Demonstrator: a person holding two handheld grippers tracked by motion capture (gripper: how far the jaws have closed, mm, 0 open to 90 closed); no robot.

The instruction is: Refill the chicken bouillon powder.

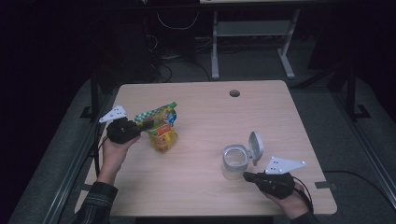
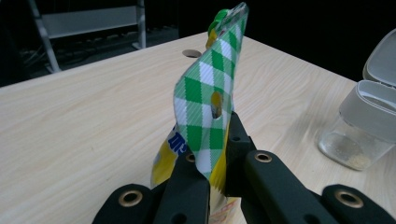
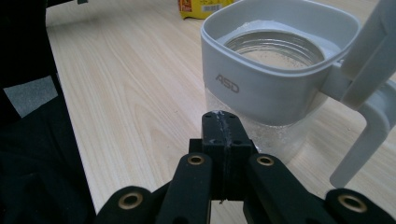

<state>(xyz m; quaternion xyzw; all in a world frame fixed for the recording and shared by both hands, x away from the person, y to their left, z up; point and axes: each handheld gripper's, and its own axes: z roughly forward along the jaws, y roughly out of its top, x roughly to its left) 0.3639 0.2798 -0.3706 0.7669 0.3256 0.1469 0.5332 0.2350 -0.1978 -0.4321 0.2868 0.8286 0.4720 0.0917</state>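
- The left gripper [image 2: 212, 154], jaws clamped on the top edge of a green-checked pouch [image 1: 161, 127], holds it upright on the table [image 1: 196, 191], well left of the open jar [image 1: 235, 161].
- The right gripper [image 3: 221, 128], jaws pressed together on nothing, sits just beside the jar.
- Risk: the thin edge may slip or crumple, spilling contents short of the jar.
- The pouch's base and print are cut off; the jar's contents are hard to make out.
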